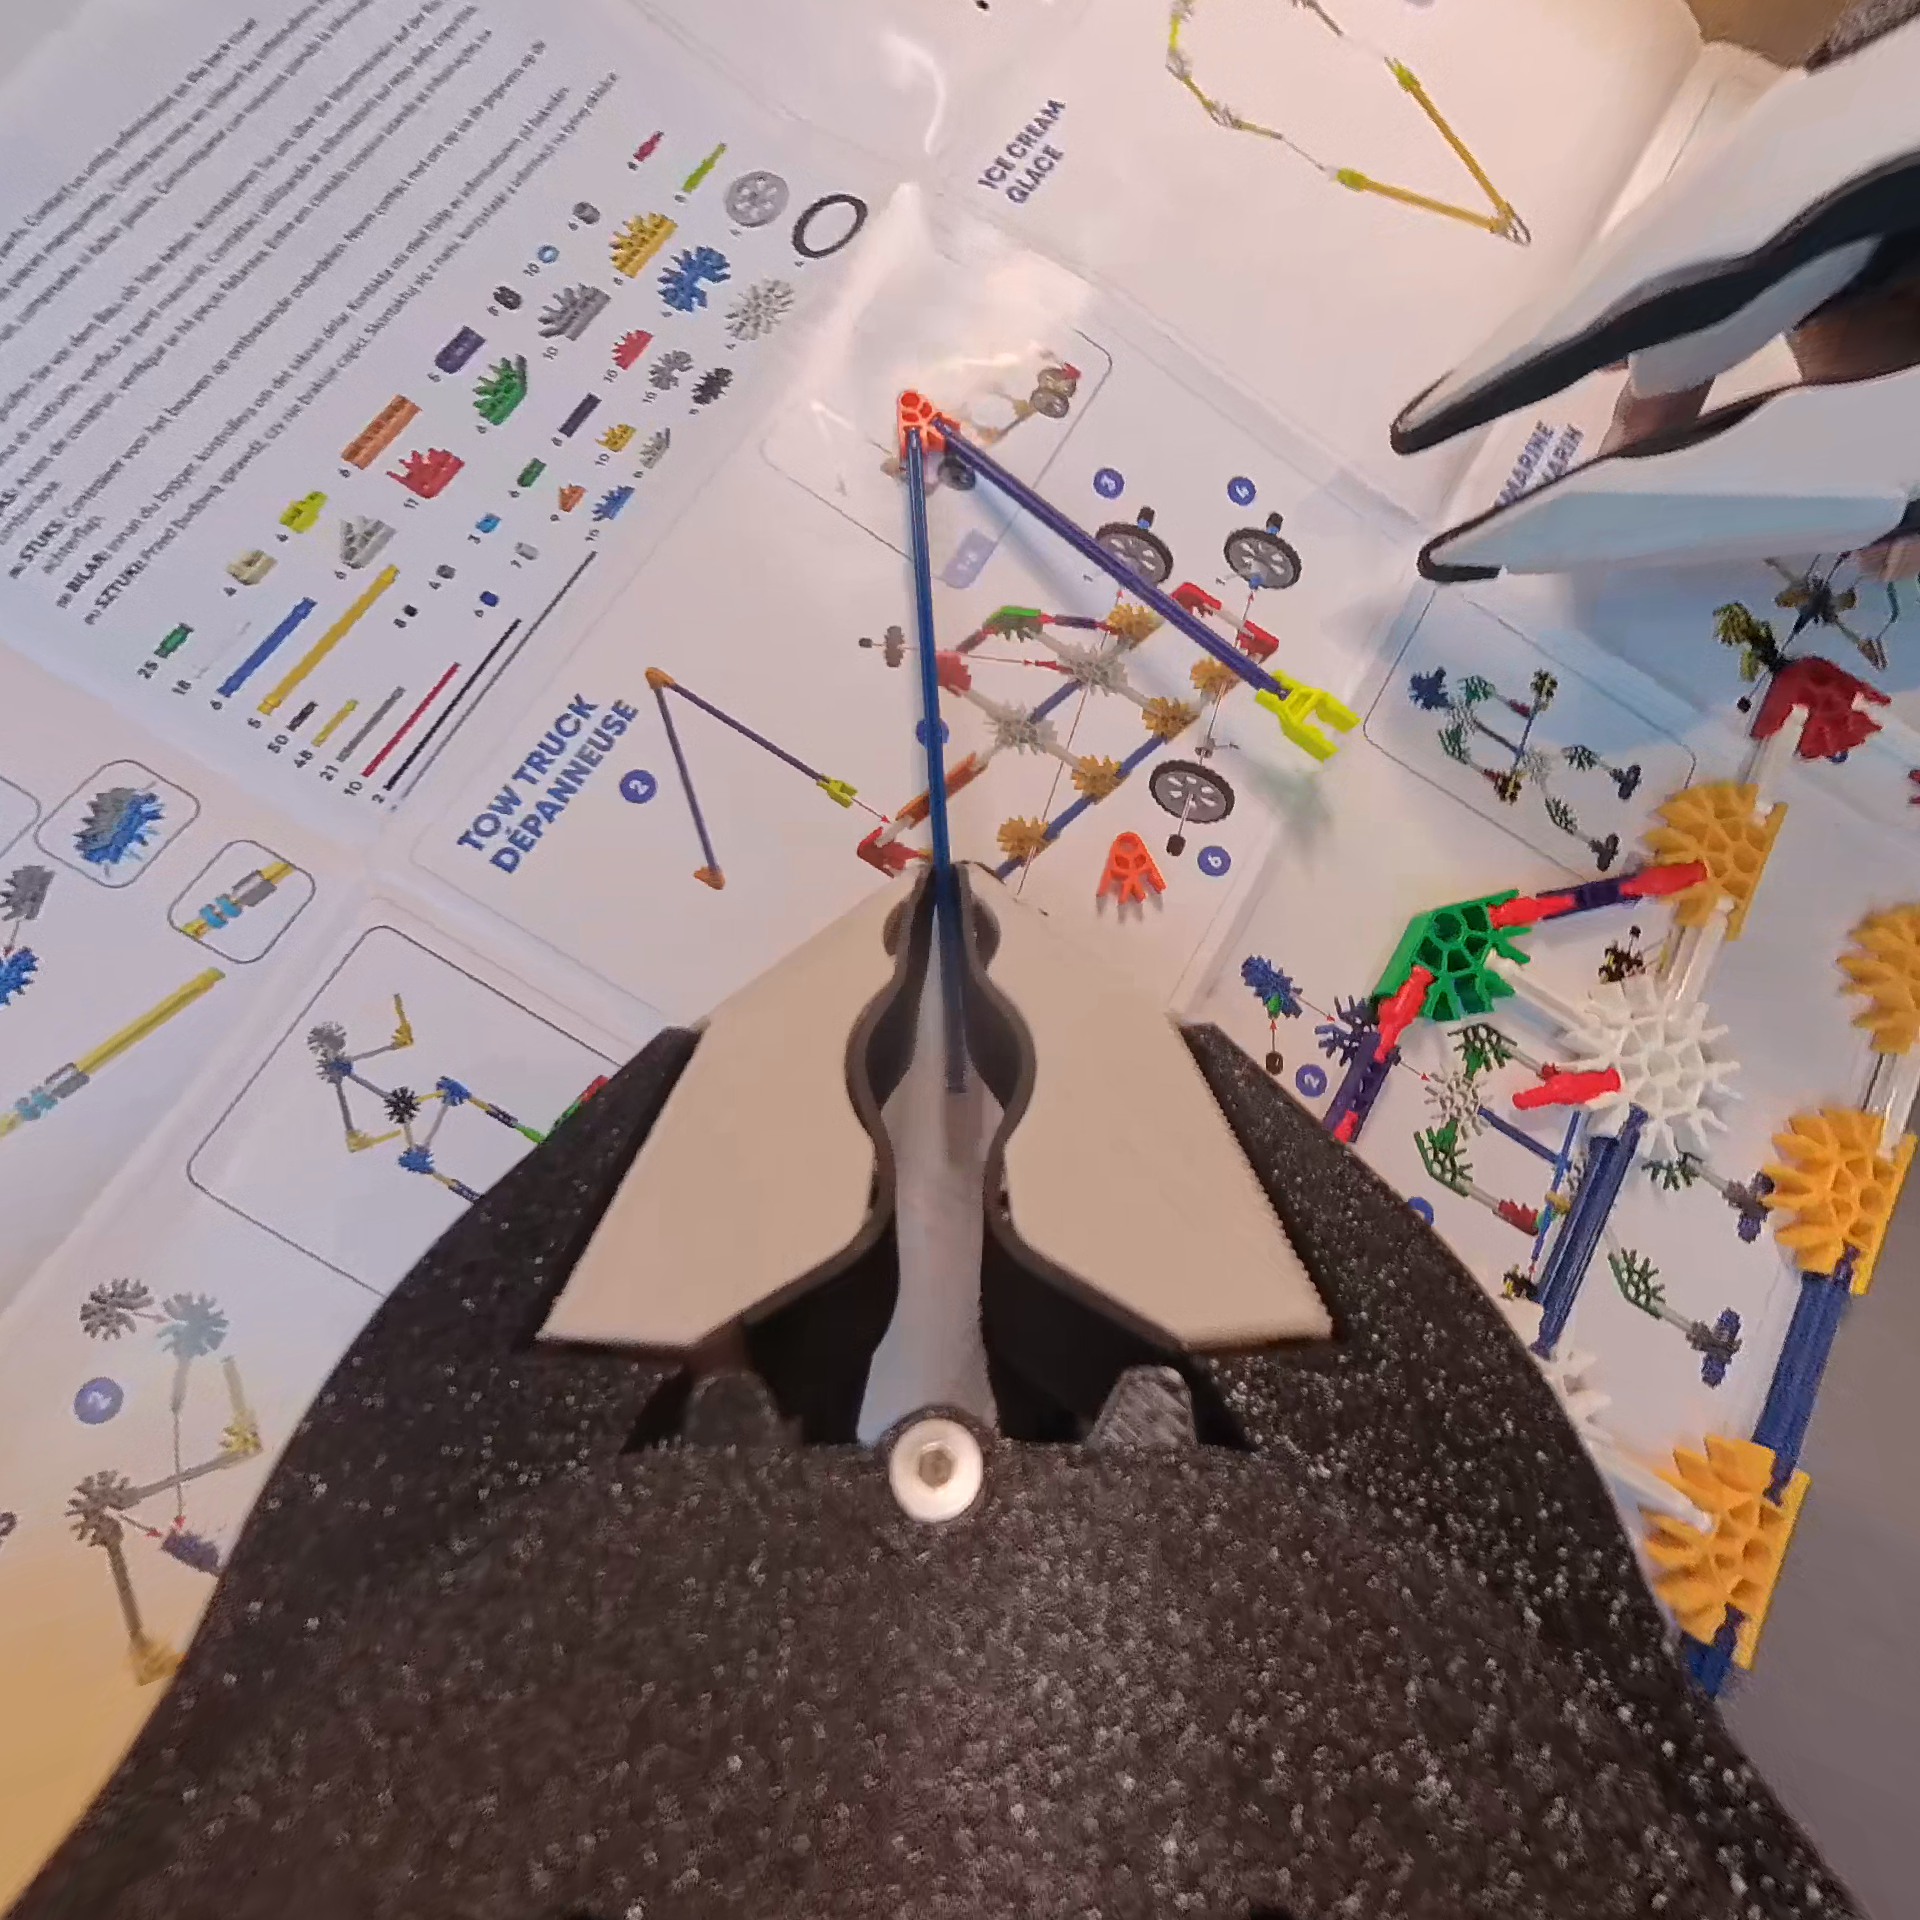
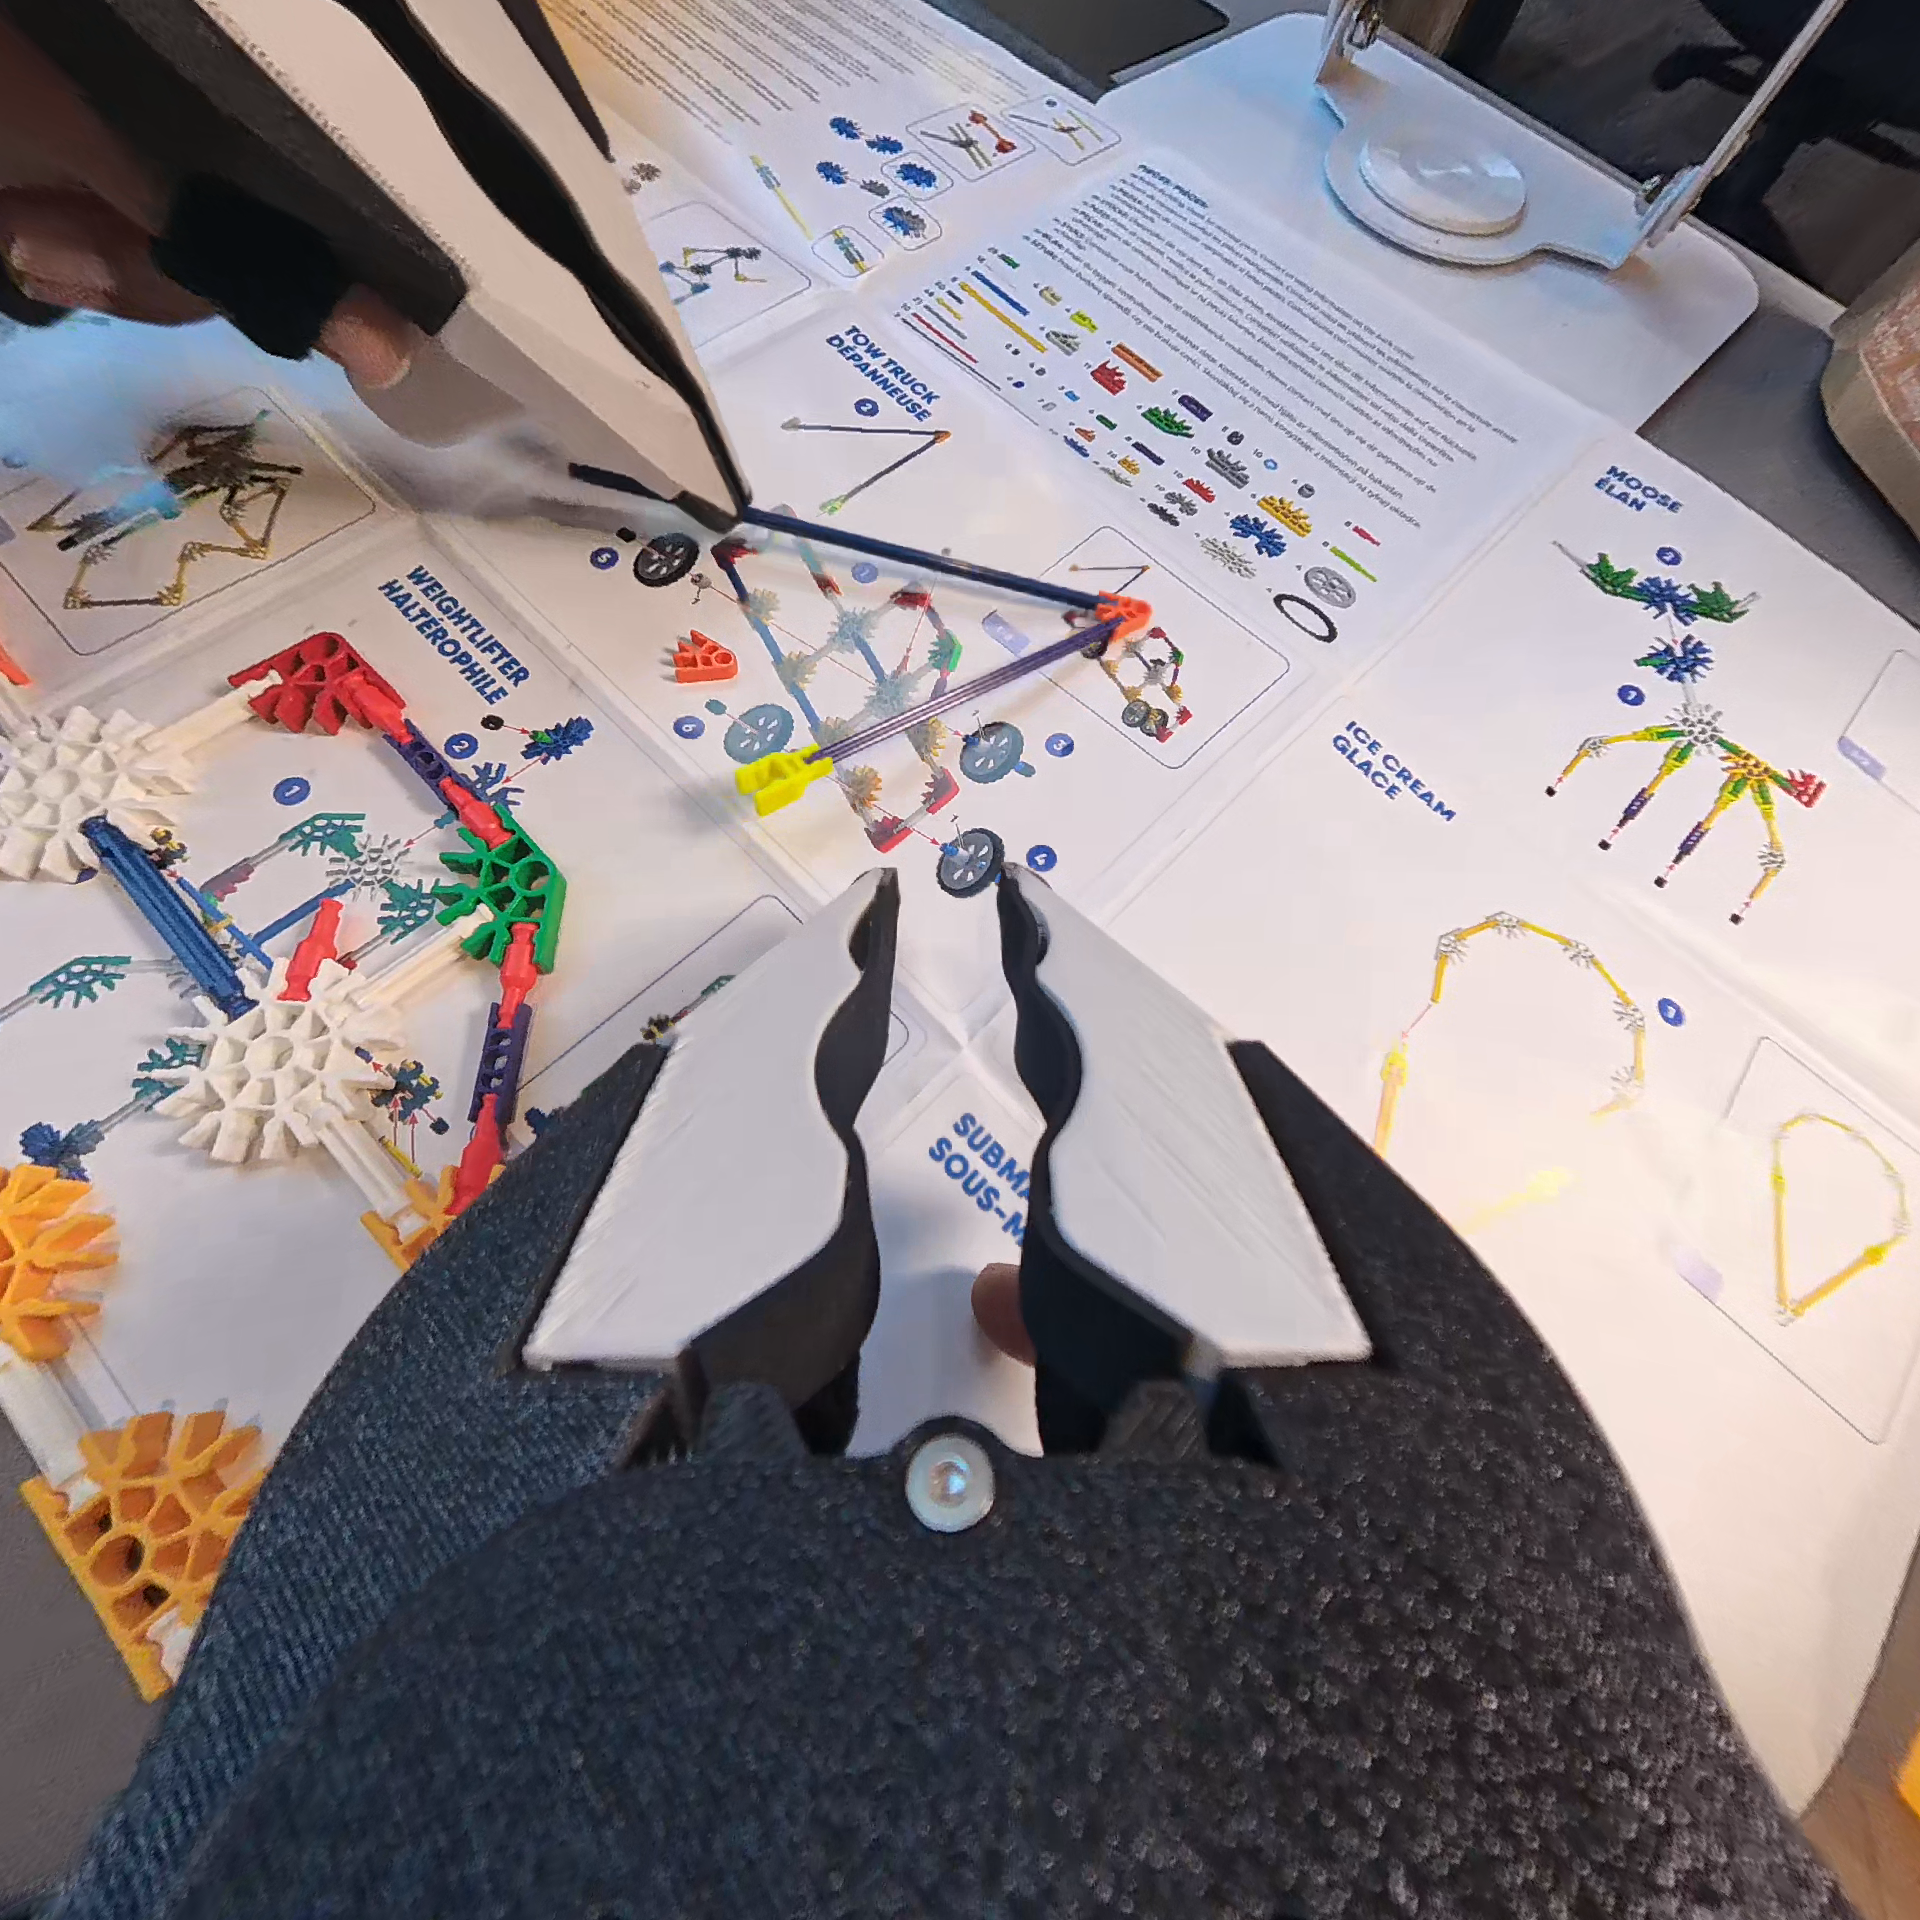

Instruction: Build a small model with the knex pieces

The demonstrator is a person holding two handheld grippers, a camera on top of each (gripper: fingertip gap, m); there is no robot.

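My left gripper (image 1: 945, 883) is shut on a thin blue rod (image 1: 928, 644). The rod runs up to an orange connector (image 1: 918, 418). A second purple rod (image 1: 1101, 551) runs from that connector to a yellow-green clip (image 1: 1306, 713), making a V over the instruction sheet (image 1: 436, 748). In the right wrist view the left gripper (image 2: 727, 509) comes in from the upper left, gripping the blue rod (image 2: 914, 561) near its free end. The orange connector (image 2: 1124, 613) and the yellow clip (image 2: 781, 777) show there too. My right gripper (image 2: 948, 883) is open and empty, just short of the clip.
A built model of white, green, red and orange connectors (image 2: 312, 997) lies left of the right gripper, and it shows in the left wrist view (image 1: 1621, 1018) at the right. A loose orange connector (image 2: 704, 657) lies on the sheet. A white stand base (image 2: 1444, 187) sits at the far right. There is about 12 cm between the tips of the two grippers. Between my left fingertips and the white stand base (image 2: 1444, 187) there is roughly 30 cm.
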